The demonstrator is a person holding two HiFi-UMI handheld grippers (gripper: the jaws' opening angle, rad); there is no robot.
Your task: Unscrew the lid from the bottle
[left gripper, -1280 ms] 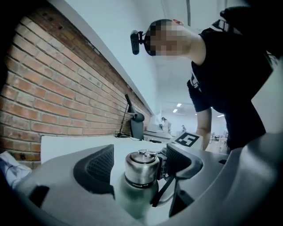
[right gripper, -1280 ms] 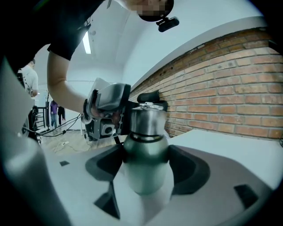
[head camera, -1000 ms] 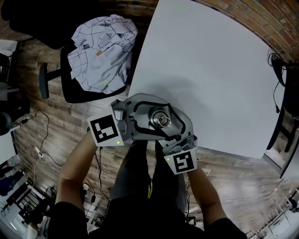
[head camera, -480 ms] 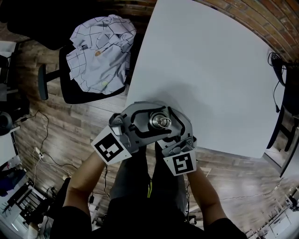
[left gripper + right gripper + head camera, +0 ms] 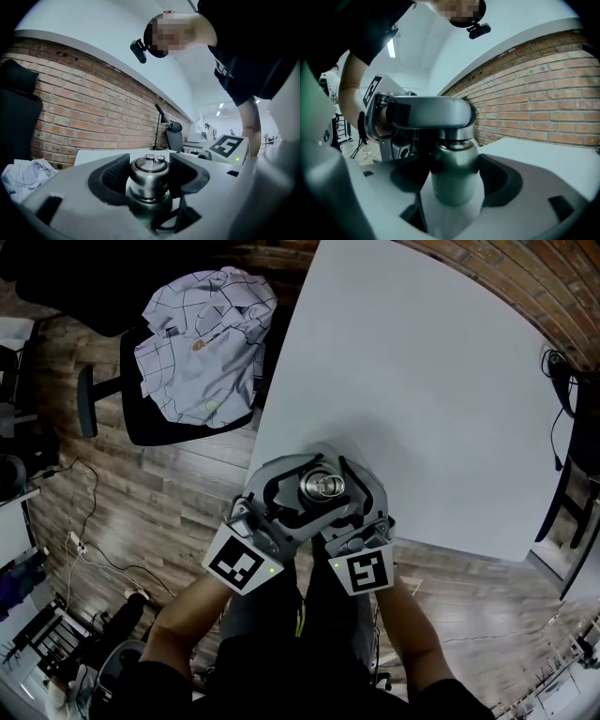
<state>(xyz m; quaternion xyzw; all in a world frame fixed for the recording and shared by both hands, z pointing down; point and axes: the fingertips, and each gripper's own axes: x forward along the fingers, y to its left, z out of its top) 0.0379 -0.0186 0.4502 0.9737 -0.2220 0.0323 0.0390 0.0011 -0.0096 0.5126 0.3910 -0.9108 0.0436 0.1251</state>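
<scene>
Progress: early. Lid (image 5: 148,169) sits on the neck with no gap or thread showing, so the unscrewing is judged yet to do. Left gripper (image 5: 149,161): jaws have just been closing, and their padded curves now clasp the lid from both sides. Bottle (image 5: 454,183): upright, over the near left corner of the white table (image 5: 422,381). It has a dull green-grey metal body, rounded shoulder, bright steel collar and a flat cap with a small raised centre. Right gripper (image 5: 455,177): jaws clamped on the body below the shoulder, bracing it. Remaining: turn the lid, lift it off.

Left gripper (image 5: 292,486) jaws just closing round lid (image 5: 323,486) — right gripper (image 5: 351,493) alongside, at table (image 5: 422,381) edge.
</scene>
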